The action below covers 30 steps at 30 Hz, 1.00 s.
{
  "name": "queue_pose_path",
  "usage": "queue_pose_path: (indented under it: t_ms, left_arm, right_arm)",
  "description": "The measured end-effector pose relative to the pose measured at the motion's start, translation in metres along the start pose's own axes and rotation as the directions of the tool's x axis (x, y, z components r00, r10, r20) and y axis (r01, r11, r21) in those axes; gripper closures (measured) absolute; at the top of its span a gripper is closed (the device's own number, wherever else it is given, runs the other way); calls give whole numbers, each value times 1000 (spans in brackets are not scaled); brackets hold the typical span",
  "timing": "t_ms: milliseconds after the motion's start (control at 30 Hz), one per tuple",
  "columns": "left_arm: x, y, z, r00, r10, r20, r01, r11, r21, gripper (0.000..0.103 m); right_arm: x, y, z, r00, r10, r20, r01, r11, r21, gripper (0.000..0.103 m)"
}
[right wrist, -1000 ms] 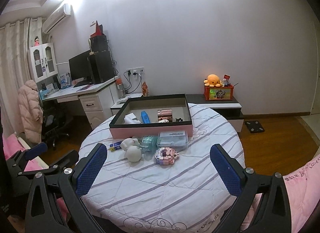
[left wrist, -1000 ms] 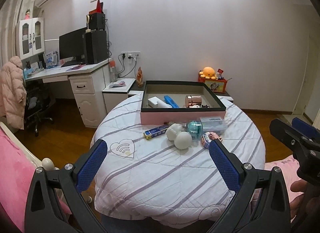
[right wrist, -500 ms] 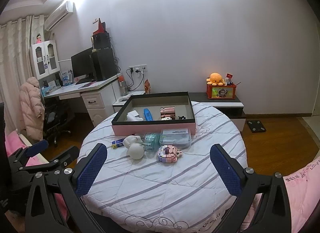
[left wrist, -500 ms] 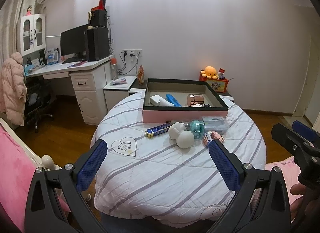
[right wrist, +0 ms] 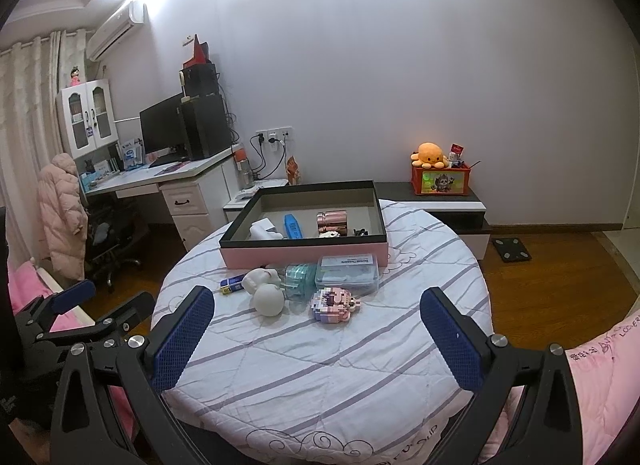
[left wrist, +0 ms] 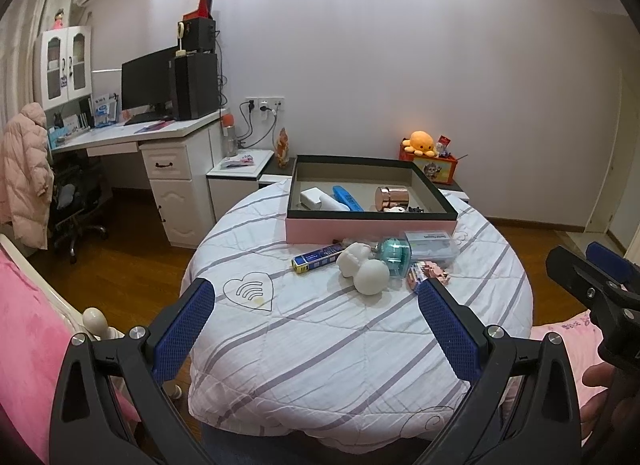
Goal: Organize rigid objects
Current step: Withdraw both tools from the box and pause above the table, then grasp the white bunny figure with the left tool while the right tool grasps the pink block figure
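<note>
Both tools hang spread and empty above the near edge of the round desk [left wrist: 320, 345]; the left tool [left wrist: 316, 325] shows its blue pads wide apart at 6 o'clock in its own view, and the right tool [right wrist: 316, 329] stands the same way in its view, neither touching anything; in the left wrist view the right tool appears at 3 o'clock, beside a hand [left wrist: 600, 381] at about 4 o'clock.

On the striped cover, a pink box with a black rim [right wrist: 304, 253] sits at 12 o'clock of the desk; inside it lie a white block [right wrist: 262, 230], a blue bar [right wrist: 292, 226], a copper-coloured can [right wrist: 331, 221] and some small dark bits too small to tell.

Just in front of the box, at the desk's middle, the loose things cluster: a blue and yellow pack [left wrist: 316, 259] toward 10 o'clock; a white figure [right wrist: 264, 289] with a round part nearest the tools; a teal translucent piece [right wrist: 300, 279] touching it; a clear lidded case [right wrist: 347, 271] against the box wall; a pink brick figure [right wrist: 334, 303] lying nearest, at 12 o'clock from the right tool.
</note>
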State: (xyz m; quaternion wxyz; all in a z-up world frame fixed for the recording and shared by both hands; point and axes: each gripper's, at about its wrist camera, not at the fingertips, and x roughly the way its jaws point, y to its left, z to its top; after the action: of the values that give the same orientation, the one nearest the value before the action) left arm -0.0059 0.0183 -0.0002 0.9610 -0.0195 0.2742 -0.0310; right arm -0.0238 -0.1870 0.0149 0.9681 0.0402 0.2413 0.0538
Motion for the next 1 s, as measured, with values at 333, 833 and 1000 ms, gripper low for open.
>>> queue_pose_path:
  t_ms: [333, 833, 1000]
  left_arm:
    - [0, 2, -1, 1000, -1, -2, 1, 1000, -3, 0]
    - [1, 2, -1, 1000, -1, -3, 1, 1000, -3, 0]
    - [19, -2, -8, 999, -16, -46, 16, 1000, 4, 0]
  right_arm:
    - [-1, 0, -1, 1000, -3, -4, 3, 1000, -2, 0]
    - [5, -4, -7, 1000, -18, -14, 18, 1000, -5, 0]
    - [29, -17, -16, 997, -45, -68, 46, 999, 8, 0]
